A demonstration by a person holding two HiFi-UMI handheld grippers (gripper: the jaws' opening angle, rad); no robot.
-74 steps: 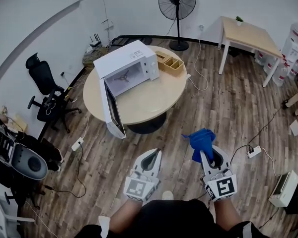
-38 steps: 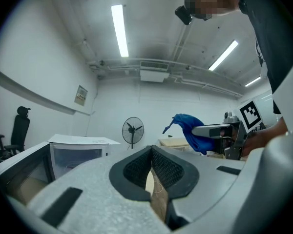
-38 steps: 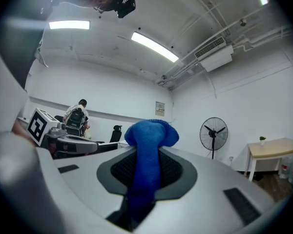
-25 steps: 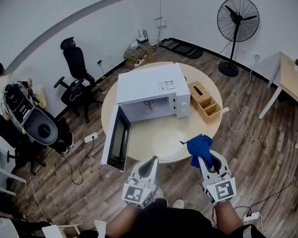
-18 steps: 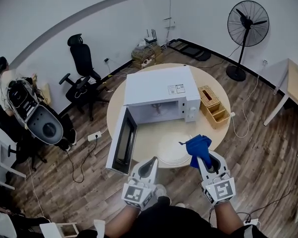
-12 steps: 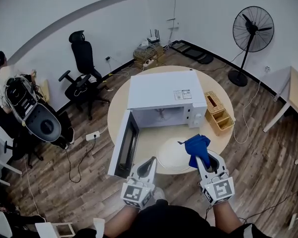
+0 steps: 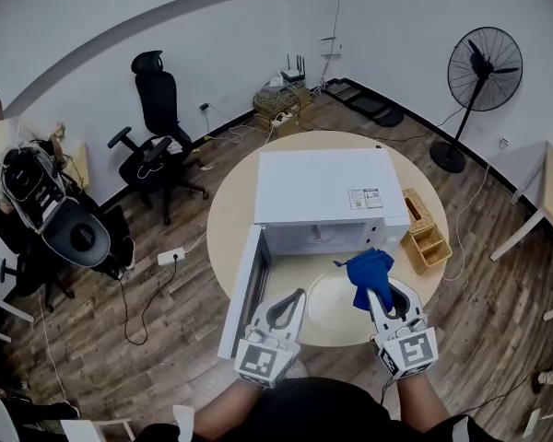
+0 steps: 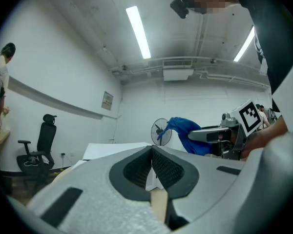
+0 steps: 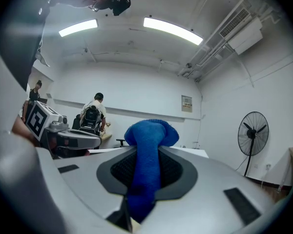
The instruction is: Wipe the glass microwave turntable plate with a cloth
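Your right hand-held gripper (image 7: 380, 295) is pinching a crumpled bright blue cloth (image 7: 369, 273). The cloth is clamped between the two jaws and bunches up past their tips, with a tail hanging down toward the gripper body. Your left hand-held gripper (image 7: 298, 296) has its jaws pressed together at the tips, with nothing between them. Both grippers point forward side by side, apart from each other, and neither touches the other.

The clear round glass turntable plate (image 7: 332, 308) lies flat on the round beige worktop (image 7: 232, 212), just in front of the open cavity of the white box-shaped microwave (image 7: 327, 190). In the head view the plate sits between your two grippers. The cloth overlaps the plate's right edge there, but I cannot tell whether they touch. The left gripper tip shows just beside the plate's left edge.

The white microwave door with dark window (image 7: 242, 288) is swung open to the left, past the worktop edge. A tan wooden divided box (image 7: 426, 233) stands on the worktop, just right of the microwave.

Well apart from the worktop, a black office chair (image 7: 157, 145) stands on the wood-plank floor (image 7: 166, 311) at left. A black pedestal fan (image 7: 484, 72) stands at far right, and a person with a backpack (image 9: 92, 115) is by the far wall.
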